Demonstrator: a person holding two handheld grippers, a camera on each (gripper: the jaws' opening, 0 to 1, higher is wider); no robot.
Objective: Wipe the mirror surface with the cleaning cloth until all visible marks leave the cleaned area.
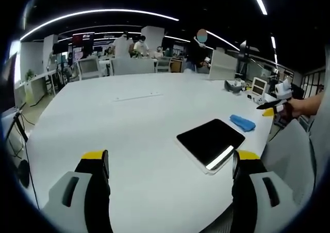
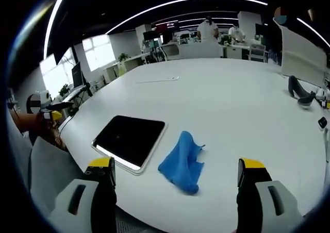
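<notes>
The white worktop [image 2: 232, 114] carries the dark mirror [image 2: 129, 139] flat near its edge. The blue cleaning cloth [image 2: 181, 162] lies crumpled just beside the mirror, apart from it. Your left claw [image 1: 170, 163] and right claw [image 2: 177, 172] stand wide, holding nothing.

My left view looks across the broad white worktop [image 1: 129, 125] from its near edge, level and low, toward the office. My right view faces the same worktop from the opposite side. Both share the dark rectangular mirror [image 1: 210, 140] [image 2: 129, 137] and crumpled blue cloth [image 1: 242, 122] [image 2: 181, 162], nearer in mine right.
</notes>
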